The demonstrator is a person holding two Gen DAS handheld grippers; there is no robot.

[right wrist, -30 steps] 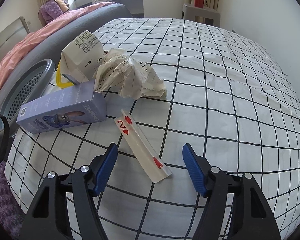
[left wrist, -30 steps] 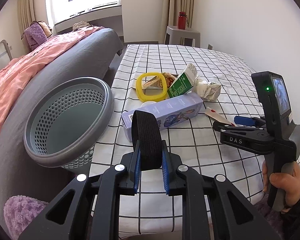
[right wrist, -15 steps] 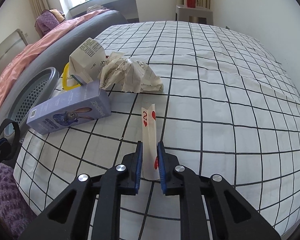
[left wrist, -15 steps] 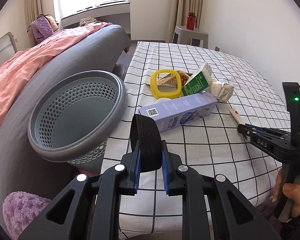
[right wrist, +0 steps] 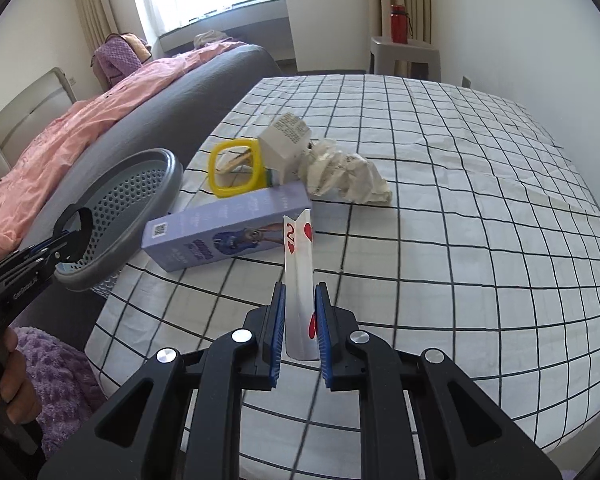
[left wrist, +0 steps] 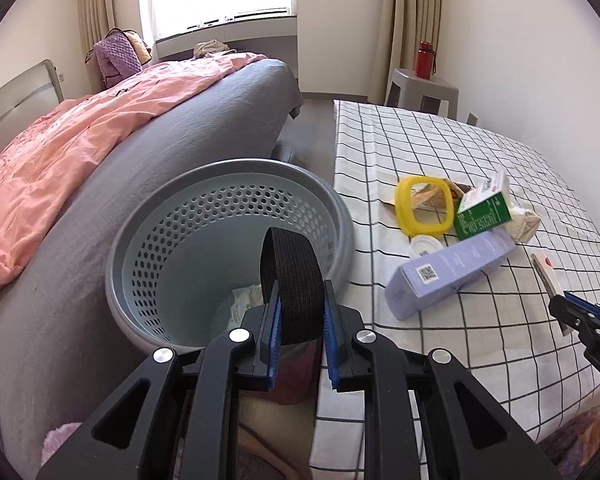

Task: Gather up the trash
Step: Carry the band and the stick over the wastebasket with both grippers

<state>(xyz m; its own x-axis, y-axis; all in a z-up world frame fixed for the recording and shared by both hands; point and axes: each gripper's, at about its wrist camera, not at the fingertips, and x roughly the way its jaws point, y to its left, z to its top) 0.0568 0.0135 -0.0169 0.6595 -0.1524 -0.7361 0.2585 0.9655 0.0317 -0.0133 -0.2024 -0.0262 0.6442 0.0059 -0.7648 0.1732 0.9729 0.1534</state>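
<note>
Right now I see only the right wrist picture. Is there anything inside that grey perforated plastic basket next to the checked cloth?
Observer: Yes. The grey perforated plastic basket has some crumpled white paper at its bottom.
Operator: And the black ring in the other tool, what is it?
Observer: It is a wide black elastic band. The left tool is shut on it, and in the left wrist view it appears over the basket's opening.
Operator: Is anything hiding behind the purple box?
Observer: A small round white lid lies against the purple cardboard box, just below the yellow plastic ring.
</note>
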